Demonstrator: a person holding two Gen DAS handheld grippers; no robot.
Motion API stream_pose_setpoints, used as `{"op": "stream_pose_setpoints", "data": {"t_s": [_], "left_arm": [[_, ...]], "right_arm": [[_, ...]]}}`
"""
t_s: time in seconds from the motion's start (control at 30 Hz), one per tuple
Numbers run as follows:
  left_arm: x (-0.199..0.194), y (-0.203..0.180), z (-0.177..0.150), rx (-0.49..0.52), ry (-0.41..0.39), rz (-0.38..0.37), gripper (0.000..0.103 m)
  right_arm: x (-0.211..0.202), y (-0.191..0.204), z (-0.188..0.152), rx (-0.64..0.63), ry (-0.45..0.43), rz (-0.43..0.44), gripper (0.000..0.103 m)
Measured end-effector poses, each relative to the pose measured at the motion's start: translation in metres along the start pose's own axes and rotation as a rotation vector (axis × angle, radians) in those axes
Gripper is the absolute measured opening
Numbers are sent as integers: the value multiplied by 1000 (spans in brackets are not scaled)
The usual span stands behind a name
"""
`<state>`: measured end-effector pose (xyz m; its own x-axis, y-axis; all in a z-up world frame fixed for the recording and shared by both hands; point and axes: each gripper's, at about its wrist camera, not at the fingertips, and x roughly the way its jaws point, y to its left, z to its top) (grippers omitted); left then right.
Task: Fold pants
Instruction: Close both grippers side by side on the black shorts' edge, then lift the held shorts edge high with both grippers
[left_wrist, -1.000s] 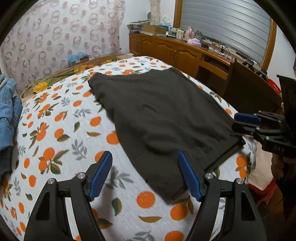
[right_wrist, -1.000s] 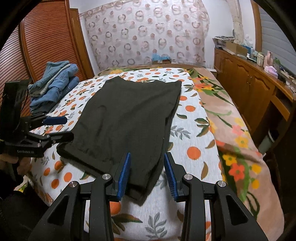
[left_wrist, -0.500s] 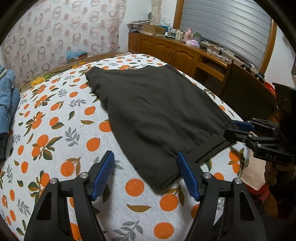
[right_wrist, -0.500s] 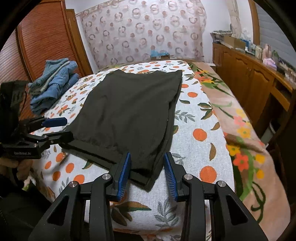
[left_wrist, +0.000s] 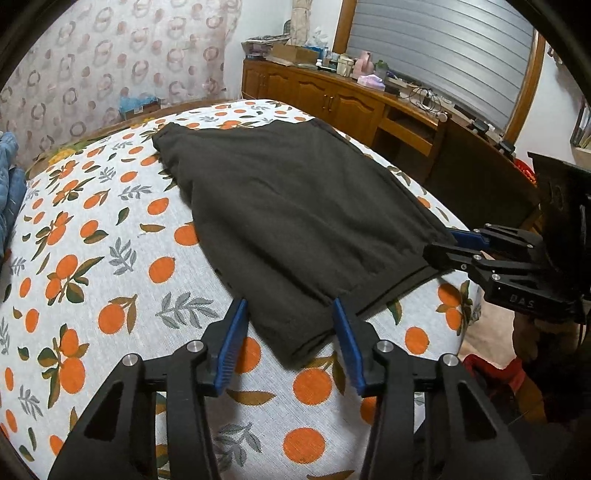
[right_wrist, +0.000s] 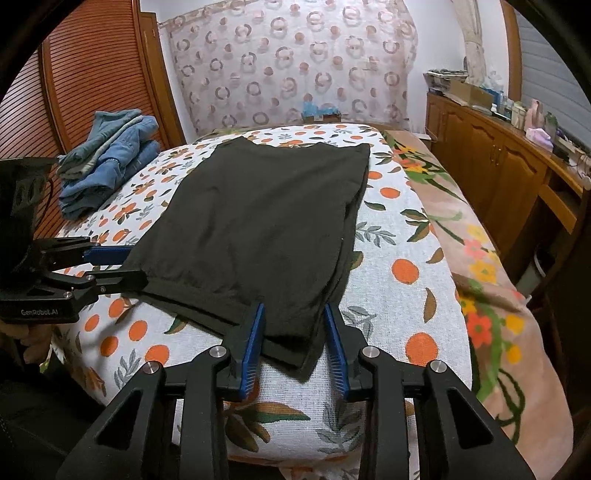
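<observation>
Black pants (left_wrist: 295, 206) lie flat and folded on the orange-print bed sheet (left_wrist: 92, 258), hem toward me; they also show in the right wrist view (right_wrist: 258, 229). My left gripper (left_wrist: 288, 314) is open, its blue pads straddling the near left hem corner. My right gripper (right_wrist: 293, 314) is open, its pads either side of the near right hem corner. Each gripper shows in the other's view: the right gripper (left_wrist: 443, 245) at the hem's right corner, the left gripper (right_wrist: 136, 266) at its left corner.
A pile of blue jeans (right_wrist: 107, 158) lies at the bed's far left. A wooden sideboard (right_wrist: 498, 155) with clutter runs along the right. A floral pink blanket (right_wrist: 480, 258) covers the bed's right side. A slatted wooden door (right_wrist: 92, 74) stands at left.
Both grippers have moved forward and down to the pants' near hem; the hem corners now sit between their open pads.
</observation>
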<state>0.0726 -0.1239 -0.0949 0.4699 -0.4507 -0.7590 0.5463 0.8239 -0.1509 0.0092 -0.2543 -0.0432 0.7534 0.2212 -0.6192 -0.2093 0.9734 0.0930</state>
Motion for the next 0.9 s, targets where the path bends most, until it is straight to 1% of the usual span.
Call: {"op": "stream_pose_setpoints", "data": {"t_s": [0.17,0.2,0.23,0.3,0.33,0.4,0.47,0.53,0.63,0.77,0.9], "left_arm": [[-2,0,-3,-10,-7,-3,49],[-1,0,-3,-11,-8,-3,47],[-1,0,-3,-12,-10,-11,44],[-1,2,-3,-24,-10,-41,33],[-1,1,-2,-25,-11,-48,30],[-3,-1,-1,-17,-22,-41,18],[-7,-2,1,-12,-34,-32,15],[-11,0,5,-18,-52,-33,14],[-27,2,14,-24,-98,-28,14],[-53,10,31,-43,-162,-31,14],[-80,16,45,-34,-232,-2,14]], "right_arm": [[1,0,-1,-5,-2,15,25],[1,0,-1,-4,-3,19,24],[1,0,-1,-3,-4,22,23],[1,0,-1,-1,-6,34,20],[1,-1,-1,2,-6,39,19],[1,-3,-1,9,-7,52,15],[2,-5,-1,18,-8,80,11],[1,-6,1,26,-12,98,9],[-7,-3,9,14,-47,117,9],[-23,4,27,-17,-114,138,9],[-41,13,48,-46,-174,166,9]]}}
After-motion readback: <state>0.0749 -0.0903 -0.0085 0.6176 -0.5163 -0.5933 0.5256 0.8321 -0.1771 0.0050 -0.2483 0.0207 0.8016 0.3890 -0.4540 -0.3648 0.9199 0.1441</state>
